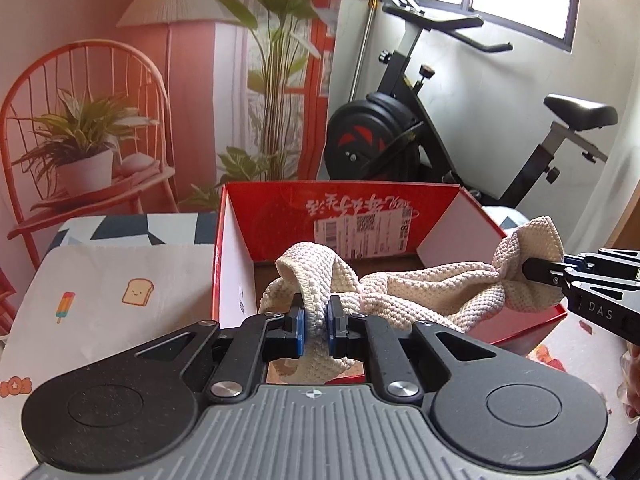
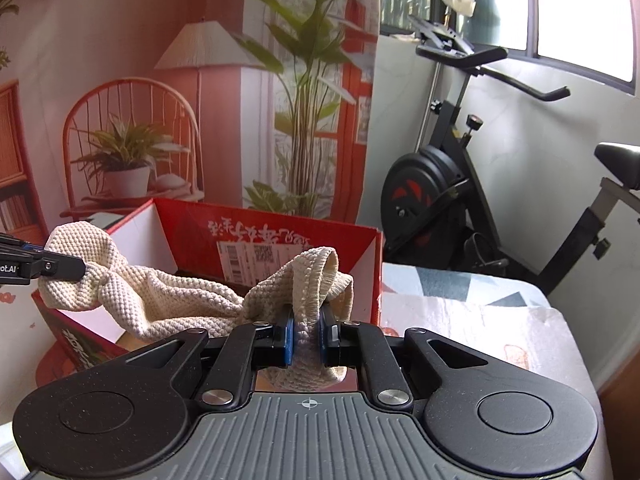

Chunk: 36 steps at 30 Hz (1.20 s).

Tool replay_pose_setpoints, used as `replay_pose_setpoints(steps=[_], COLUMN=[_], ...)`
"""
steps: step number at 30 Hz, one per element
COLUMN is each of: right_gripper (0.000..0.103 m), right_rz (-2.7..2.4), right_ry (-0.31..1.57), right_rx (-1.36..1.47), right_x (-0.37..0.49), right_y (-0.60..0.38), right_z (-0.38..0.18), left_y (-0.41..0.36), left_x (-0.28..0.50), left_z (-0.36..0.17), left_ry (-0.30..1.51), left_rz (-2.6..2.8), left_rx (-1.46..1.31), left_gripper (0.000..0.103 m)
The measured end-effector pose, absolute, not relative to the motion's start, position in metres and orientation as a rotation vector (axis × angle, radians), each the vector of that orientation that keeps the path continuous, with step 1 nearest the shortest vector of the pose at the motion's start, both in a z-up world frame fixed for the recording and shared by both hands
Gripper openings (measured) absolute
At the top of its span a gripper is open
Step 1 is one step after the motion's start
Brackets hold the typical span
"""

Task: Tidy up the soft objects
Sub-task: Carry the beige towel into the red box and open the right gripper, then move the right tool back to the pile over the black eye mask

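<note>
A cream knitted cloth (image 1: 420, 292) hangs stretched between both grippers, above an open red cardboard box (image 1: 280, 216). My left gripper (image 1: 318, 328) is shut on one end of the cloth, over the box's near left part. My right gripper (image 1: 532, 270) comes in from the right and is shut on the other end. In the right wrist view the right gripper (image 2: 307, 338) pinches the cloth (image 2: 172, 300) over the box (image 2: 360, 252), and the left gripper (image 2: 76, 268) holds the far end at the left.
The box stands on a table with a patterned cloth (image 1: 100, 292). A black exercise bike (image 1: 420, 132) stands behind on the right. A printed backdrop with a chair and plants (image 1: 100, 120) fills the back left. The table edge (image 2: 568, 320) runs on the right.
</note>
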State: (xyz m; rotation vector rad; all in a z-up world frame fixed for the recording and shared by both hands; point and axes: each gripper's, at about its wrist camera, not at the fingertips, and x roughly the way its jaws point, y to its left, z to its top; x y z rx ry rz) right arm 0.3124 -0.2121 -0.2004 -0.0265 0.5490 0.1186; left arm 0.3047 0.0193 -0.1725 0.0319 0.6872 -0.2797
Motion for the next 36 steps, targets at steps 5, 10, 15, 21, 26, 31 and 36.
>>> replay_pose_setpoints(steps=[5, 10, 15, 21, 26, 31, 36], right_gripper=[0.011, 0.012, 0.022, 0.040, 0.051, 0.069, 0.083], right_rz=[0.123, 0.125, 0.126, 0.121, 0.138, 0.159, 0.164], right_ry=[0.577, 0.592, 0.586, 0.550, 0.501, 0.435, 0.376], right_rx=[-0.004, 0.002, -0.002, -0.004, 0.011, 0.070, 0.118], right_x=[0.324, 0.325, 0.324, 0.309, 0.279, 0.235, 0.185], right_y=[-0.211, -0.212, -0.212, -0.210, -0.209, -0.212, -0.212], right_z=[-0.213, -0.221, -0.224, -0.216, -0.202, -0.189, -0.190], left_y=[0.013, 0.013, 0.010, 0.010, 0.019, 0.041, 0.056], left_x=[0.318, 0.322, 0.321, 0.304, 0.275, 0.229, 0.185], left_z=[-0.180, -0.181, -0.177, -0.164, -0.150, -0.141, -0.148], left_ry=[0.727, 0.735, 0.695, 0.648, 0.601, 0.553, 0.536], left_rz=[-0.272, -0.275, -0.271, -0.286, -0.298, -0.318, -0.331], left_rx=[0.060, 0.080, 0.099, 0.091, 0.081, 0.019, 0.003], left_gripper=[0.012, 0.013, 0.060, 0.064, 0.064, 0.064, 0.064])
